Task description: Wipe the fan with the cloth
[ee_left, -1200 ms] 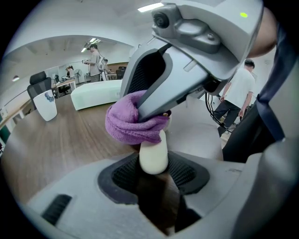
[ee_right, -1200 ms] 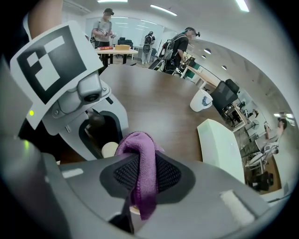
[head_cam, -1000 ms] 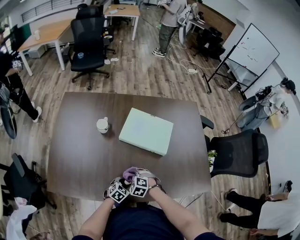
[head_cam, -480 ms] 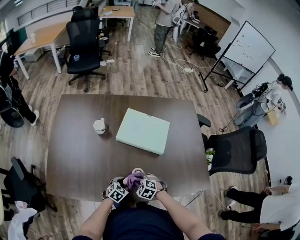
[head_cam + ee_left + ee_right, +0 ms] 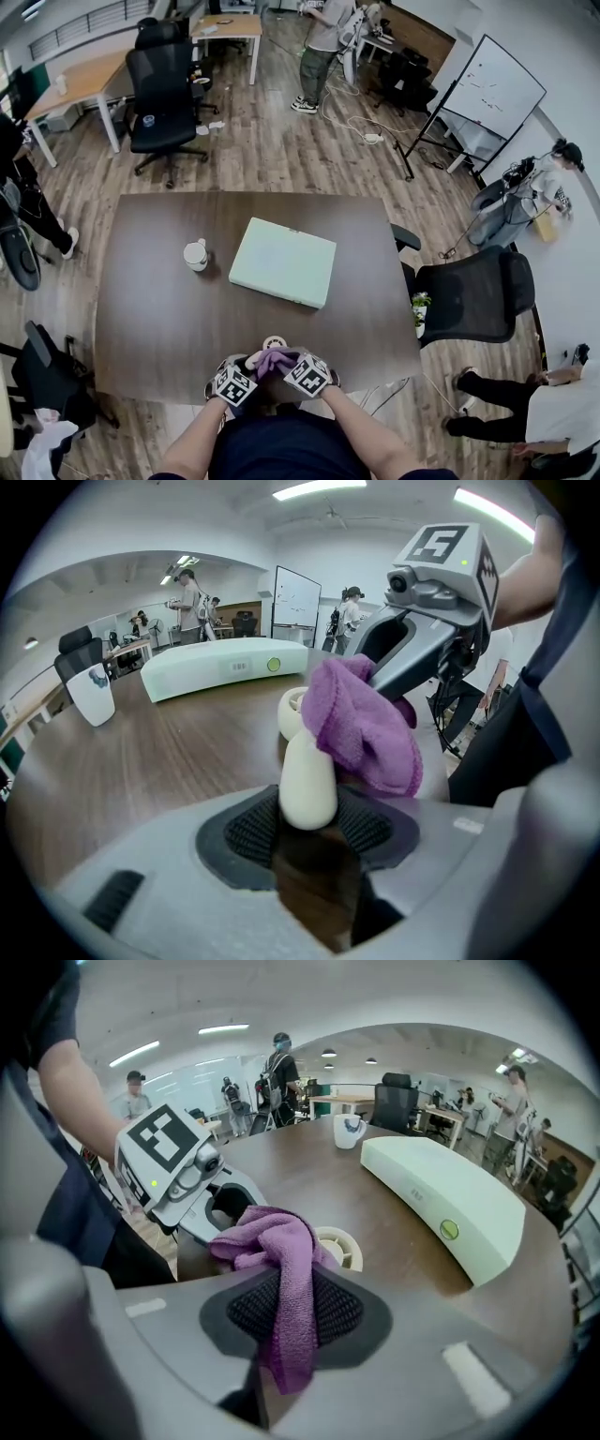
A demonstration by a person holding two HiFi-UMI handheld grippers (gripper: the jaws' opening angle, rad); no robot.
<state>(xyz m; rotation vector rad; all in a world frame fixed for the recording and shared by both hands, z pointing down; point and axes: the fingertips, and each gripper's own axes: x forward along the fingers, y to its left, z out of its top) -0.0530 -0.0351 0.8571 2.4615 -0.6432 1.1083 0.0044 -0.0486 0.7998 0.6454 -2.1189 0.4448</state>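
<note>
Left claw [image 5: 307, 834] is pinching the fan [image 5: 307, 778] by its cream handle, one pad on either side. The fan's head points away, over the near edge of the tabletop [image 5: 169, 309]. Right claw [image 5: 292, 1314] is pressed together on the purple cloth [image 5: 281, 1241]. A bunch of cloth sticks out ahead of the pads and lies against the fan's round head, and a tail hangs down behind.

Step in hand, by my read: wiping the head. To do it well:
- **Left side:** holds the handle steady as an anchor, no twisting.
- **Right side:** does all the travel. Drag the bunched cloth around the rim and across the grille in short arcs, rolling the wrist so fresh cloth meets the plastic.
- **Pressure:** light only (the handle looks smooth and rounded, likely to pivot in the pads if shoved sideways).
- **Contact:** hard claw tips off the grille, cloth only.
- **Loose tail:** watch that it doesn't snag on the left claw's body, which sits just beside it.

Pale green box [image 5: 283, 261] and cup [image 5: 195, 254] are well apart, no obstacle. Can't tell whether the fan's far face is wiped yet.
</note>
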